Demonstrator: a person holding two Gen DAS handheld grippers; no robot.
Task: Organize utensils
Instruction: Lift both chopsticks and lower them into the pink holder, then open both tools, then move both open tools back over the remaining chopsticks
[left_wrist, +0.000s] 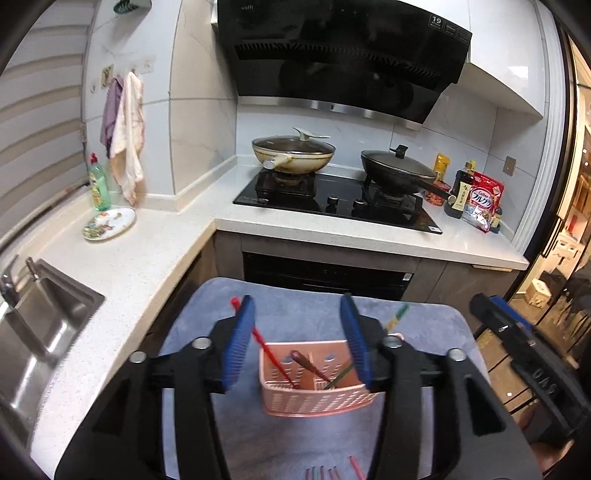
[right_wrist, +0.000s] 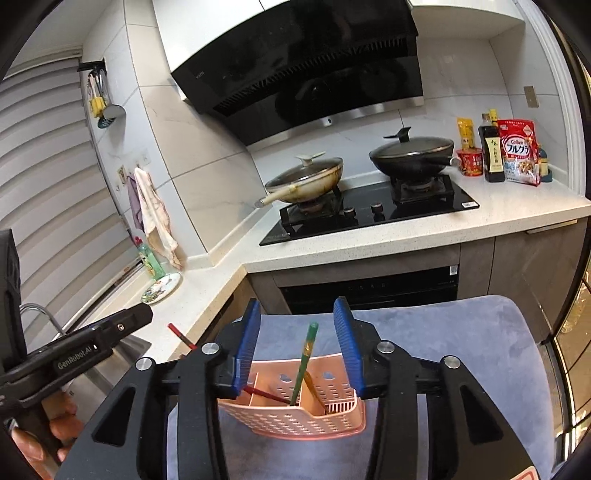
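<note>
A pink perforated utensil basket (left_wrist: 314, 397) stands on a blue-grey mat (left_wrist: 303, 310); it also shows in the right wrist view (right_wrist: 295, 417). It holds a red chopstick (left_wrist: 264, 341), a brown chopstick (left_wrist: 306, 363) and a green chopstick (right_wrist: 304, 360), all leaning. My left gripper (left_wrist: 301, 339) is open and empty above the basket. My right gripper (right_wrist: 297, 341) is open and empty, its blue pads either side of the green chopstick without touching it. Several loose chopsticks (left_wrist: 332, 472) lie on the mat near the front edge.
A white counter (left_wrist: 147, 258) wraps around with a steel sink (left_wrist: 40, 325) at left, a patterned plate (left_wrist: 109, 223) and a green soap bottle (left_wrist: 98, 184). A black hob (left_wrist: 332, 203) carries two lidded pans. Bottles and a cereal bag (left_wrist: 484, 203) stand at right.
</note>
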